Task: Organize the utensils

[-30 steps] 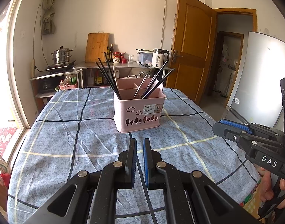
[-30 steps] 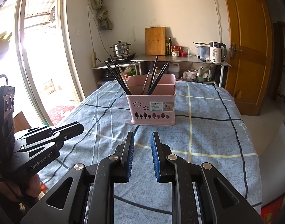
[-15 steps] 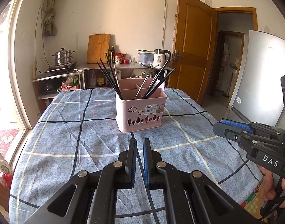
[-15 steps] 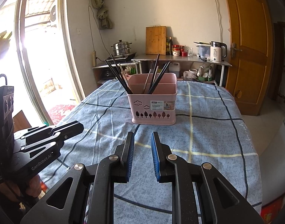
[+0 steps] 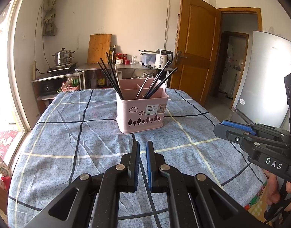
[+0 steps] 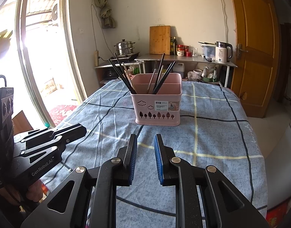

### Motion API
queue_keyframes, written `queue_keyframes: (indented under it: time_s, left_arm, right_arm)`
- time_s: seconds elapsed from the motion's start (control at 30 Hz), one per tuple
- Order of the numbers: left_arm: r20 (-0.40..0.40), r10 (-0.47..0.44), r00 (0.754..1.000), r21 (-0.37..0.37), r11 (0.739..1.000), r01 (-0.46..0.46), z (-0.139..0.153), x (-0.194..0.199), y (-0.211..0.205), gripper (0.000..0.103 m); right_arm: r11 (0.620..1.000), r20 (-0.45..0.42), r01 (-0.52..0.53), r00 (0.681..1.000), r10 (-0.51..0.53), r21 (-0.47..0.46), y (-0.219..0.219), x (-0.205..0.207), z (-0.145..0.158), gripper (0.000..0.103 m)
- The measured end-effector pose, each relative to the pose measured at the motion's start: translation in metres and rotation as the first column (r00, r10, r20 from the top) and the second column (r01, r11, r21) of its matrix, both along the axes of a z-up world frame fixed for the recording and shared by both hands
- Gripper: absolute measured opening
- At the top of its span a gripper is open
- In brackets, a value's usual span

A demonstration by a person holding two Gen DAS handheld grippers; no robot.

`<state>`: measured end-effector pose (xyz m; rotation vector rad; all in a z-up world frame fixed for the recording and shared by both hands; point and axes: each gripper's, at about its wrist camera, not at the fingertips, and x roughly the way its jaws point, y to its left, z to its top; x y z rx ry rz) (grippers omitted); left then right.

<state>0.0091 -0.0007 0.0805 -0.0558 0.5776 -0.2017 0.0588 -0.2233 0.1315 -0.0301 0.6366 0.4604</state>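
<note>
Judging by look, black chopsticks (image 6: 126, 76) in the pink utensil basket (image 6: 157, 104) ahead of the empty, slightly parted right gripper (image 6: 144, 158) and the empty, nearly closed left gripper (image 5: 142, 164) seem light, stiff, slippery; pinch upper shafts.

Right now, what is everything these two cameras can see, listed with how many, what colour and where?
Basket: one, pink, mid-table.
Chopsticks: several, black, upright in basket, leaning outward.
Tablecloth: one, blue checked, covering table.
Cutting board: one, wooden, leaning on far wall.
Steamer pot: one, steel, on left counter.
Kettle: one, white, on far counter.
Door: one, brown, open, right.
Fridge: one, silver, far right.
Left gripper: black, blue pads, narrow gap, empty.
Right gripper: black, blue pads, open, empty.
</note>
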Motion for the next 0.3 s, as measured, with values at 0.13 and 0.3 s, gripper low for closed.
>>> queue_keyframes:
  time_s: [0.13,0.3]
  left_arm:
    - [0.001,0.0,1.0,-0.004,1.0,0.0,-0.0004,-0.0008,0.0001,0.006]
    - [0.001,-0.004,1.0,-0.009,1.0,0.004,-0.0008,0.0,0.0012,0.008]
  right_arm:
    - [1.0,0.001,0.0,1.0,0.0,-0.002,0.0001,-0.0003,-0.0003,0.019]
    - [1.0,0.002,-0.001,1.0,0.001,-0.003,-0.0001,-0.0007,0.0001,0.019]
